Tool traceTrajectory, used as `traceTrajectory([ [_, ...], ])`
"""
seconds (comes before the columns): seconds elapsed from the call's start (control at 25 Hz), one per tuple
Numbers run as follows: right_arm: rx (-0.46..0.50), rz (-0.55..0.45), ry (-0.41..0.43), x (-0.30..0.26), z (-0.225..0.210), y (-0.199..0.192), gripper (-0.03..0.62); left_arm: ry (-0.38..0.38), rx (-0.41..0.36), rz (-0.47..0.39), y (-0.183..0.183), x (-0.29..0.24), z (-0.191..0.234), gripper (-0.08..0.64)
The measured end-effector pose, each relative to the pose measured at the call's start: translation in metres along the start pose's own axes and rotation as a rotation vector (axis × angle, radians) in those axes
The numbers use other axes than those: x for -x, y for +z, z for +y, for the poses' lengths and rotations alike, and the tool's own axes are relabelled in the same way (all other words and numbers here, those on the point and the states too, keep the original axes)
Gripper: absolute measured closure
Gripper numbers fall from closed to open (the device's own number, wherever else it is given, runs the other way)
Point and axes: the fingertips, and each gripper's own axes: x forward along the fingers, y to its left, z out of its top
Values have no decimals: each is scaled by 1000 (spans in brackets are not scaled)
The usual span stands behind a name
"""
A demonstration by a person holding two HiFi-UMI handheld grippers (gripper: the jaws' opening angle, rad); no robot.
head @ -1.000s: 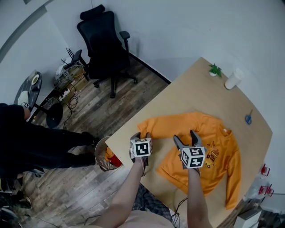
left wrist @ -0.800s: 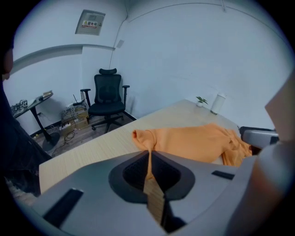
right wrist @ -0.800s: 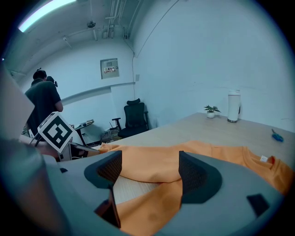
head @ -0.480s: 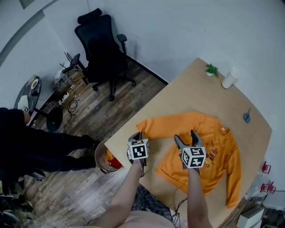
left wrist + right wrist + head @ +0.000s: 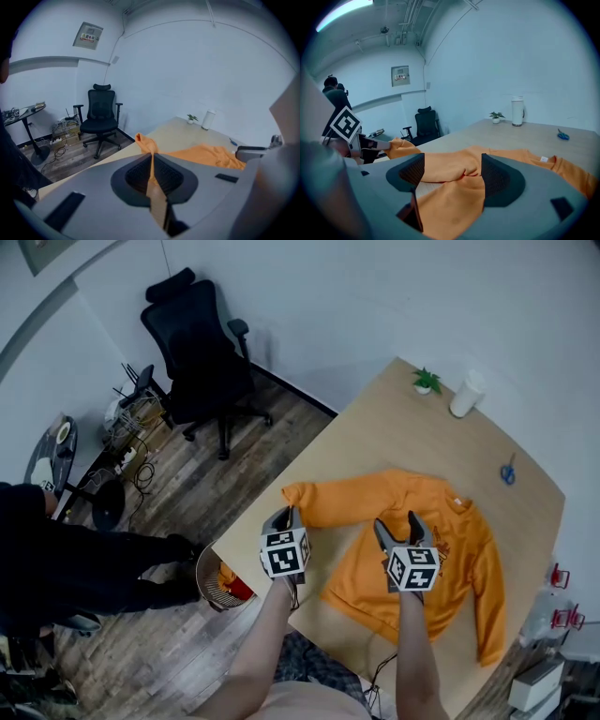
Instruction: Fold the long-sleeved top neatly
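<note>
Orange long-sleeved top [image 5: 441, 540] spread on the light wooden table [image 5: 403, 437], one sleeve end pinched in the left tool [image 5: 286, 514].

The top lies print-side up over the near half of the table, its body rumpled with a soft fold through the middle. One sleeve [image 5: 328, 502] stretches out toward the table's left edge and the other runs down along the right side of the body. The left tool's jaws are closed together on the thin orange cloth at the end of the stretched sleeve, which rises a little off the table. The right tool [image 5: 397, 526] stands over the body of the top with its jaws wide apart and orange cloth showing between them; the pads seem clear of the cloth, though the angle makes this hard to judge.
</note>
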Motion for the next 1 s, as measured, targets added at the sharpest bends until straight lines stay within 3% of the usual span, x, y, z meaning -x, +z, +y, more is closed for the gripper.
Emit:
traceTrajectory([
  [0.24,-36,-19,-82,28,-33,-2,227,-85,-53,-105,49,6,-46,546],
  [0.48,-73,-32,-169,64,-65,-8,227,-202,-126,-158,77,5,-113,546],
  [1.0,-150,-50,-374,155,-140,-36,227,-449,-266,-143,67,-12,-264,546],
])
